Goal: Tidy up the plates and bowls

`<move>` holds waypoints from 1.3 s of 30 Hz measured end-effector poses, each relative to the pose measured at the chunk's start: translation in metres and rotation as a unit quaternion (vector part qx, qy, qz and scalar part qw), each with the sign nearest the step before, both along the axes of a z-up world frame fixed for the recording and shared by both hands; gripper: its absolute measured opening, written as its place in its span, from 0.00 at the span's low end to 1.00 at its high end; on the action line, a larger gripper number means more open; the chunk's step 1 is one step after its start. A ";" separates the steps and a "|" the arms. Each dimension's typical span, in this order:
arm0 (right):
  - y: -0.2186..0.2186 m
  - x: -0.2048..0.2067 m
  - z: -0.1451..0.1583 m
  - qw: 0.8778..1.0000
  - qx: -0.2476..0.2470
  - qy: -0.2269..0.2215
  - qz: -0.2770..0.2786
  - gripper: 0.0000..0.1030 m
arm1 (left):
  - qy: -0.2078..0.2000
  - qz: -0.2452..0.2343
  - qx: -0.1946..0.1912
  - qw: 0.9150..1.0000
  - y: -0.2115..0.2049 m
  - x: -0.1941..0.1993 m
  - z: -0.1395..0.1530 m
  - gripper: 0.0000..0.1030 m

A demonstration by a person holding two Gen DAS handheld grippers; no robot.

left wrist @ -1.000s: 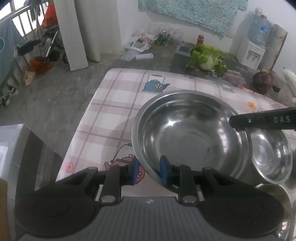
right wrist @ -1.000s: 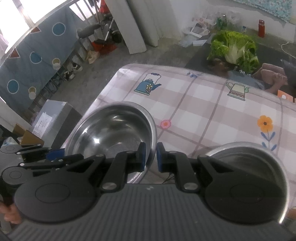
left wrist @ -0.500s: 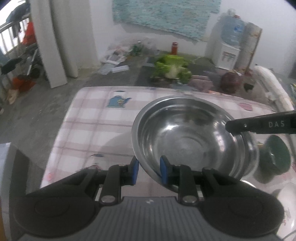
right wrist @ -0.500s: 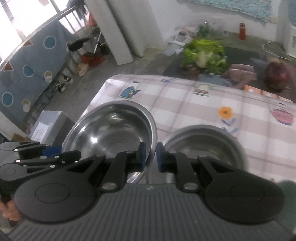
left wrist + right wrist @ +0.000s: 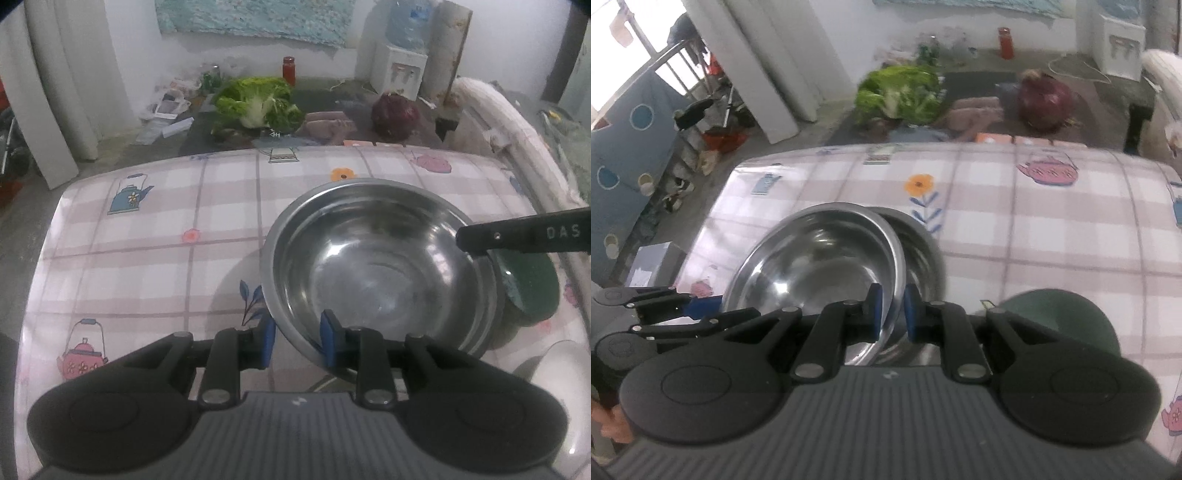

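Two sets of fingers hold one big steel bowl [image 5: 376, 266] between them. The left fingers [image 5: 267, 339] are clamped on its rim at about 7 o'clock in the left view. The right fingers [image 5: 873, 314] are pressed together on the rim at about 5 o'clock in the right view. In the left view they reach in as a black bar at about 2 o'clock.

The big bowl seems to hang a little above the surface [image 5: 147, 258], which has a checked cloth with teapots and flowers on it. It looks partly over a second steel bowl [image 5: 919, 251], whose rim peeks out from under it at about 2 o'clock in the right view. A dark green bowl [image 5: 1060, 317] sits just beside them at about 4 o'clock.

I think the big bowl is light for its size, because the metal looks thin. It is stiff and will not bend or break. It is also smooth and shiny, so it can slip. The rim is the only thin part that fingers can pinch. The round wall is too wide and too slick to grab.

One grip alone would let the bowl swing and tip. Two grips on far-apart sides should keep it level. It could clang or slide off if it lands crooked on the bowl below. Setting it down flat and straight looks like the safe way to stack it.
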State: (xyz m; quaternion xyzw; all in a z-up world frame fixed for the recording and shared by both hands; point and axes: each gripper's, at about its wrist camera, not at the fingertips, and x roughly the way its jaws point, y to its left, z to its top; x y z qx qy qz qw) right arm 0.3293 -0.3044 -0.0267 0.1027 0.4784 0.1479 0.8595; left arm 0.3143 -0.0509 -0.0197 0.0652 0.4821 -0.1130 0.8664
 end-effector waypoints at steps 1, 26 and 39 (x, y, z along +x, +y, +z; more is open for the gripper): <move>-0.001 0.001 -0.002 1.000 -0.003 -0.001 0.001 0.13 | -0.004 0.000 0.005 1.000 -0.002 0.001 -0.003 0.28; -0.025 -0.055 0.025 0.998 0.006 -0.055 -0.029 0.55 | -0.054 -0.022 -0.026 0.998 0.007 -0.058 0.045 0.66; -0.092 -0.152 0.026 0.994 0.000 -0.057 -0.095 0.57 | -0.080 -0.084 -0.038 0.993 -0.041 -0.121 0.063 0.85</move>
